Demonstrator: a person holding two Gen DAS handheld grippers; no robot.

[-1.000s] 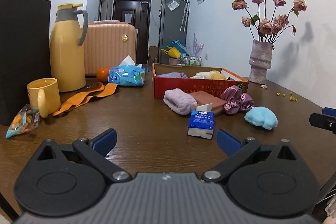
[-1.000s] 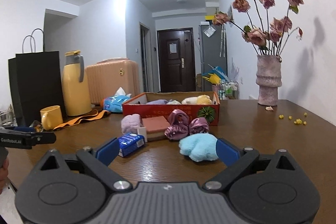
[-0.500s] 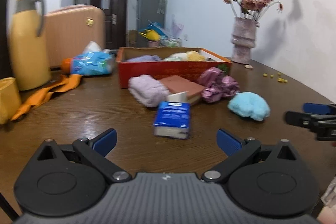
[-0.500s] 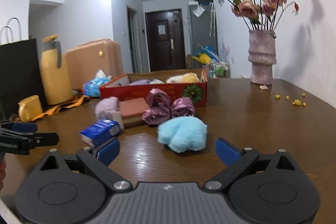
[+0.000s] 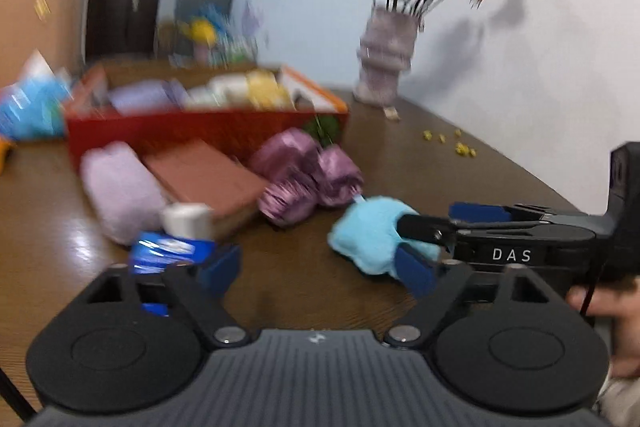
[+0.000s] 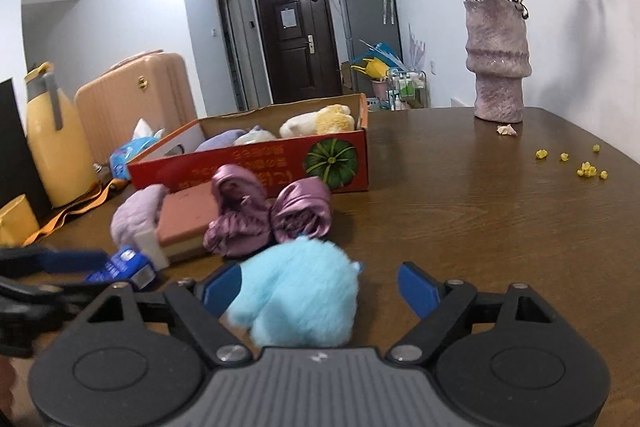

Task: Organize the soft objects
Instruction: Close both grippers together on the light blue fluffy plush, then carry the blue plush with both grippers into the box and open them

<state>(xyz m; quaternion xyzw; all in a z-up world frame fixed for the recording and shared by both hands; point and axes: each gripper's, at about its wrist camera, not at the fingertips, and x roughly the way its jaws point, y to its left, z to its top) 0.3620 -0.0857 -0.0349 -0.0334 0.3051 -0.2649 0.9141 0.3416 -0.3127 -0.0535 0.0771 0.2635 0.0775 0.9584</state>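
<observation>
The right gripper [image 6: 320, 287] is closing around the fluffy blue toy [image 6: 296, 291] near the table's [image 6: 500, 219] front edge, pads not yet pressing. The left gripper [image 5: 320, 267], also closing, holds nothing, the blue tissue pack [image 5: 168, 251] just left. Next likely: clamp, lift, carry to the far red box [image 6: 256, 163].

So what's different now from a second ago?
Both grippers have pushed in toward the pile, jaws closing. The right gripper now straddles the fluffy blue toy, its left pad against the fur, not yet clamped. The left gripper has come up beside the blue tissue pack, nothing between its jaws. The toys, red box and vase stayed put.
</observation>
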